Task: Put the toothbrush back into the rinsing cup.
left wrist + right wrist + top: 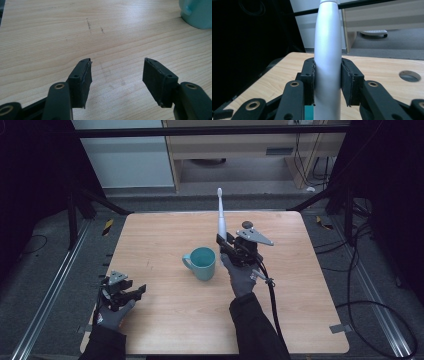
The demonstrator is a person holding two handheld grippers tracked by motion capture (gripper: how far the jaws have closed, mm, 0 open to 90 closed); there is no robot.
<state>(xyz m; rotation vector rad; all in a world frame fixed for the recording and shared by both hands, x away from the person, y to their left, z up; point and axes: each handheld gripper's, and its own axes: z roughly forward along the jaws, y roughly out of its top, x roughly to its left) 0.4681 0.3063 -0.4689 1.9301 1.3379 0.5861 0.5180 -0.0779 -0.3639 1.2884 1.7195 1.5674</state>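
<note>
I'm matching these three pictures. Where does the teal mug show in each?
High view: teal mug at the table's middle, left of the right hand-held gripper.
Left gripper view: top right corner.
Right gripper view: a teal sliver at the bottom edge.
Shared landmark: the wooden table.

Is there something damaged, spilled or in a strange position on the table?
Nothing stands out. The teal mug stands upright and the right hand-held gripper holds the white toothbrush upright. Only faint dark marks show on the wooden table.
</note>
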